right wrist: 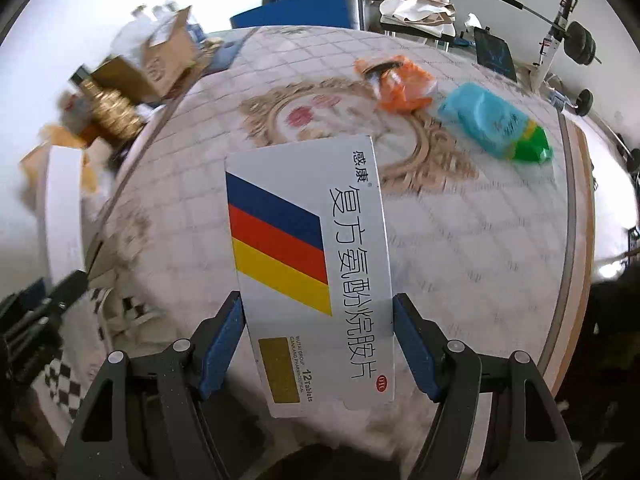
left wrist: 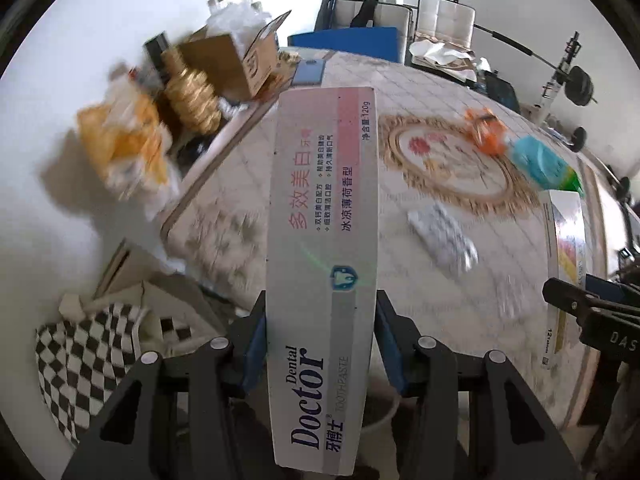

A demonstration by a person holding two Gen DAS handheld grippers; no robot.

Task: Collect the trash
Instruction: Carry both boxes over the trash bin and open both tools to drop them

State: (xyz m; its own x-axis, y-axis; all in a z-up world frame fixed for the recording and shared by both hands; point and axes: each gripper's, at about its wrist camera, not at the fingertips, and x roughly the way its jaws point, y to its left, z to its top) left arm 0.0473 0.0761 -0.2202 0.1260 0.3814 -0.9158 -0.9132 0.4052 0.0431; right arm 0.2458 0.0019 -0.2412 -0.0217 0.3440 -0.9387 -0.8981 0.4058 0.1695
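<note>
My left gripper (left wrist: 320, 320) is shut on a long white toothpaste box (left wrist: 324, 216) that stands lengthwise between the blue pads, above the round patterned table (left wrist: 500, 272). My right gripper (right wrist: 318, 328) is shut on a white medicine box (right wrist: 312, 256) with blue, red and yellow stripes; that box (left wrist: 566, 240) and the right gripper's black body show at the right edge of the left wrist view. On the table lie an orange wrapper (right wrist: 400, 84), a blue-and-green packet (right wrist: 496, 124) and a silver blister pack (left wrist: 444, 236).
A checkered bag (left wrist: 80, 360) sits on the floor to the lower left of the table. Cardboard boxes (left wrist: 236, 60), a golden object (left wrist: 192, 96) and plastic bags pile up at the far left. Chairs (left wrist: 444, 20) and barbell weights (left wrist: 578, 84) stand behind the table.
</note>
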